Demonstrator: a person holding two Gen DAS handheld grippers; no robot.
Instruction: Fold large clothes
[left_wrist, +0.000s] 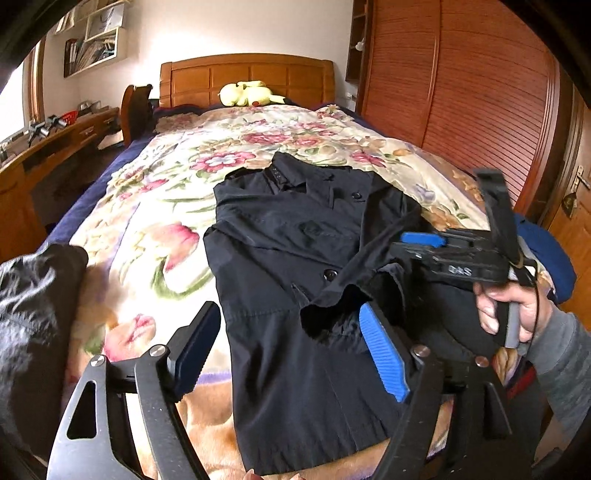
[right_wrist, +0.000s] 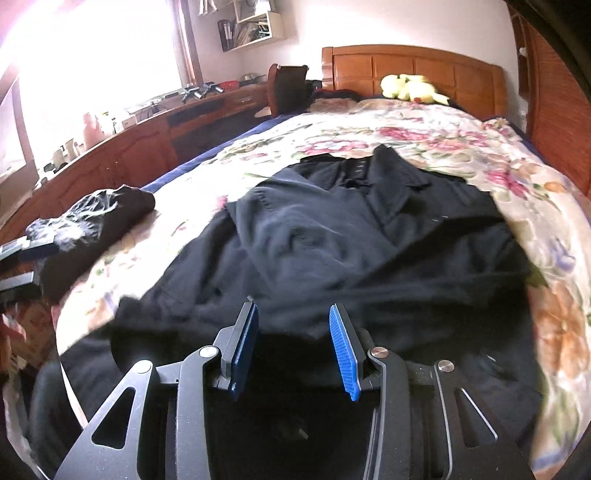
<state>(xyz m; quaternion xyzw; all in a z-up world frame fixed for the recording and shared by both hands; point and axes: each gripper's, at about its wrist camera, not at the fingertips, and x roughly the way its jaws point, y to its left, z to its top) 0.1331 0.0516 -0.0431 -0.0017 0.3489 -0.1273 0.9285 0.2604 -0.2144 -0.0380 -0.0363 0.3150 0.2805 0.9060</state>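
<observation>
Room: a bedroom with a wide bed under a floral quilt (left_wrist: 155, 206); every place below is given from the black button-front jacket (left_wrist: 288, 258) lying flat on that quilt, collar toward the headboard.
Left gripper (left_wrist: 291, 347): nearest the camera, over the jacket's lower part; its jaws are spread wide with nothing between them.
Jacket sleeve (left_wrist: 369, 266): folded across the jacket's front, cuff just beyond the left gripper's blue ribbed pad (left_wrist: 384, 358).
Right gripper (right_wrist: 293, 349): at the jacket's right edge, held by a hand (left_wrist: 506, 310) in a grey sleeve; jaws partly apart, and whether cloth is pinched cannot be told.
Crumpled black garment (left_wrist: 33, 314): well left of the jacket.
Blue cloth (left_wrist: 546, 254): right of the jacket.
Yellow plush toy (left_wrist: 247, 94): far beyond the collar, by the wooden headboard (left_wrist: 243, 77).
</observation>
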